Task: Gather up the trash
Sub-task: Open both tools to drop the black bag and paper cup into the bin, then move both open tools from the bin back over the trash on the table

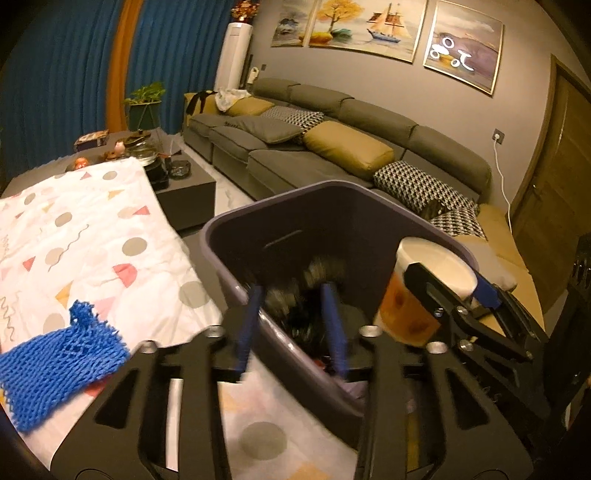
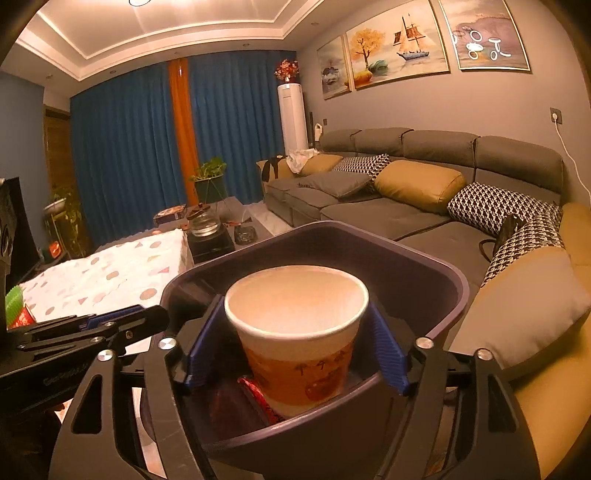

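Warm, dim indoor light tints both fisheye views amber, cast by a lit ceiling cove (image 2: 155, 33) and a lamp at the top edge. Dark vignettes round every corner; walls and curtains (image 2: 129, 147) bow. Motion blur smears the trash inside the bin (image 1: 229, 236) in the left wrist view; glare whitens one framed picture (image 1: 461, 48)
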`<state>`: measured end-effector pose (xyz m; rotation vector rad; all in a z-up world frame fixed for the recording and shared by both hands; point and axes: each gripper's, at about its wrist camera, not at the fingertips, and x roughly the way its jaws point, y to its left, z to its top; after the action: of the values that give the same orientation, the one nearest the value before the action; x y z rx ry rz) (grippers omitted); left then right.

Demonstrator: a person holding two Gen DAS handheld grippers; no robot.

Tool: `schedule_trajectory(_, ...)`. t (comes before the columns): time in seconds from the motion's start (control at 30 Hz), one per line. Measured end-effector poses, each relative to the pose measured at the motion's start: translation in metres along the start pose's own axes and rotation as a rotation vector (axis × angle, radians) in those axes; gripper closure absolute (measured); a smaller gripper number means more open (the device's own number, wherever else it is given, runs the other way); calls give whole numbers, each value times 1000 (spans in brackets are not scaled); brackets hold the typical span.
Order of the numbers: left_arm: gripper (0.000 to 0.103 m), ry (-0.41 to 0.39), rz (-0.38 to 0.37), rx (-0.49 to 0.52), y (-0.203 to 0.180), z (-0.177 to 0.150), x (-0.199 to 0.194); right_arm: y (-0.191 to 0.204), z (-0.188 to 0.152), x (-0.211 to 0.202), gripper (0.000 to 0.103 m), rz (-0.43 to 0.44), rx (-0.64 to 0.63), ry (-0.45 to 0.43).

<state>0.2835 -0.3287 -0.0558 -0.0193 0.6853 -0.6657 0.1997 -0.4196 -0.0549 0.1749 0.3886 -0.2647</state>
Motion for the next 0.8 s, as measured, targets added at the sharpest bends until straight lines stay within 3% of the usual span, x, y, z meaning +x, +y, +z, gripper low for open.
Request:
schedule_trajectory(0.23, 27, -46, 85, -25, 10, -4, -22, 3, 2, -15, 21, -8, 6, -30)
schedule_trajectory(0.33, 19, -90, 130, -37, 13, -7, -43, 8, 3, -29, 19, -5, -2, -57)
schedule_trajectory(0.57, 14, -160, 244, -73, 19, -19, -101, 18, 1, -70, 15, 12, 12, -110)
schedule_trajectory(0.8, 13, -210, 380, -102, 32, -53, -168, 46, -7, -106, 14, 59, -36, -117)
